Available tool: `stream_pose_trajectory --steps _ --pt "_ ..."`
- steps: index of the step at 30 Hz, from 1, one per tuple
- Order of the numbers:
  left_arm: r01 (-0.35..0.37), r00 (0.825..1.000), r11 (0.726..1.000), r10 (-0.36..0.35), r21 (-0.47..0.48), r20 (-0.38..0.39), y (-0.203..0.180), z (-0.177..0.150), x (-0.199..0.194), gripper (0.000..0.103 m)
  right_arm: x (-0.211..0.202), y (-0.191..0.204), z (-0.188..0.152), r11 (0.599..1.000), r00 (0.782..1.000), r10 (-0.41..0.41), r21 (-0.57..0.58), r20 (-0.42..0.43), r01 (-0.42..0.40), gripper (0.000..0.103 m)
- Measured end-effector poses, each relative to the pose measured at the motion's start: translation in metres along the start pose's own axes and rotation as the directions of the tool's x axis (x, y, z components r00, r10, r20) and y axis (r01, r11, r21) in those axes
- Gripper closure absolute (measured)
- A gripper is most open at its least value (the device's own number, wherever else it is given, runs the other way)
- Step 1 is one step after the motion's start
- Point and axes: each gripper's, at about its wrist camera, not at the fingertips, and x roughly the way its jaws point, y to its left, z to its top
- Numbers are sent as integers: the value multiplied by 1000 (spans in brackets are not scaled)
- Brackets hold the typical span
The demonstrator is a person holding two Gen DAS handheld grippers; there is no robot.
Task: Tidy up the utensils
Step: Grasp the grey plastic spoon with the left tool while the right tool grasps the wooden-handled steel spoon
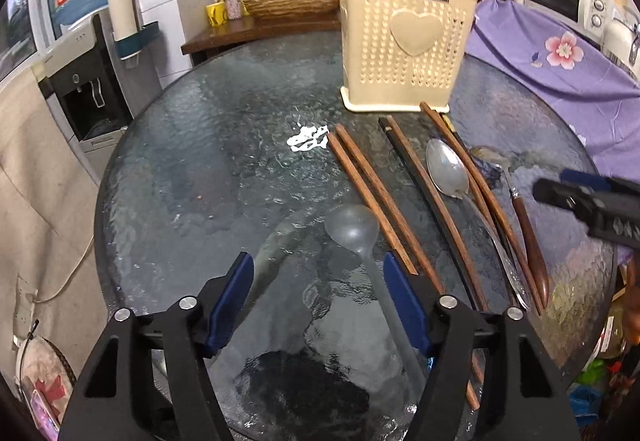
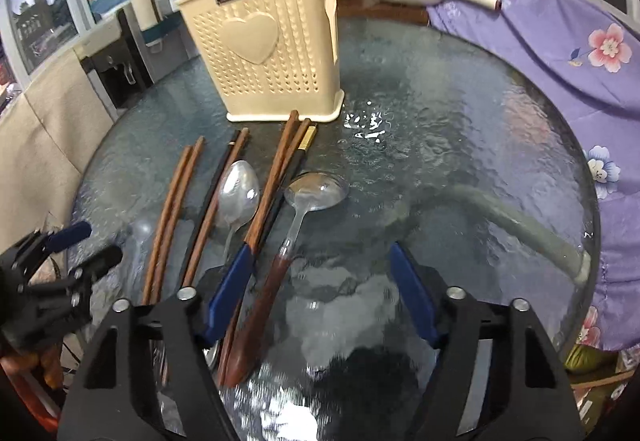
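Left gripper (image 1: 318, 291) is standing with fingers spread wide, holding nothing, poised above a clear plastic spoon (image 1: 354, 231) whose handle is running back between the blue pads. Right gripper (image 2: 322, 291) is likewise gaping wide and empty; a wooden-handled ladle (image 2: 316, 191) is lying between its fingers, nearer the left one. Wooden chopsticks (image 1: 370, 197) and a metal spoon (image 1: 446, 169) are lying side by side on the round glass table (image 1: 192, 169). A cream perforated utensil holder (image 1: 404, 45) is standing upright just beyond the chopstick tips.
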Motion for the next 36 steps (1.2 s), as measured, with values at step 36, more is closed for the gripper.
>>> stream_pose_trajectory --steps 36 --pt "45 991 999 -43 12 -123 -13 28 42 54 68 25 55 998 968 -67 -31 -243 61 61"
